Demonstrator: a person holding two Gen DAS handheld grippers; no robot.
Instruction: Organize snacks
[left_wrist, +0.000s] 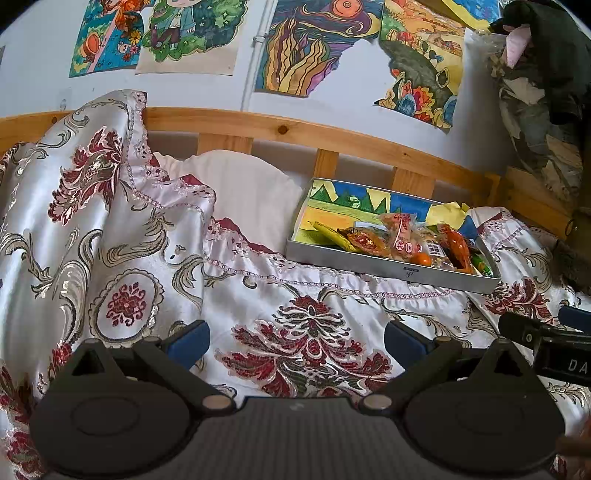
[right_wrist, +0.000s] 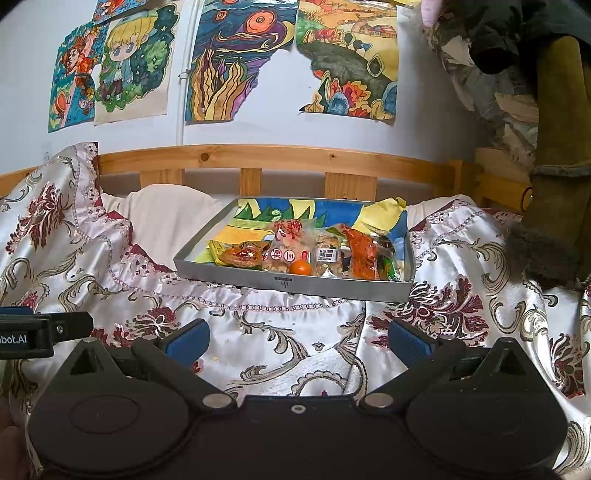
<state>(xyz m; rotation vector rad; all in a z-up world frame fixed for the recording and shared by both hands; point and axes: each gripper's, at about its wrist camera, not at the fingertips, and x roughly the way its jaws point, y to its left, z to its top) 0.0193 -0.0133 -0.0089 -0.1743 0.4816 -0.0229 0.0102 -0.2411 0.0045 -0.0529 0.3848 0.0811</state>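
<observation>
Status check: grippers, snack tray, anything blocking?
Left gripper and right gripper: jaws open, empty, over the bedspread. Snacks bunched in the grey tray ahead, untouched. Nothing between jaws and tray.

The left gripper (left_wrist: 295, 338) hangs over a satin bedspread (left_wrist: 258, 295) patterned in dark red flowers, its blue-padded jaws spread wide with nothing between them. Ahead and to the right, a shallow grey tray (left_wrist: 369, 264) sits on the spread, lined with a coloured drawing. Snack packets (left_wrist: 402, 236) crowd its right half, with a small orange fruit (left_wrist: 421, 259) against the near wall. Part of the right gripper (left_wrist: 546, 338) shows at the right edge. Behind runs a wooden bed rail (left_wrist: 295, 129), drawings (left_wrist: 306, 44) pinned above it.
</observation>
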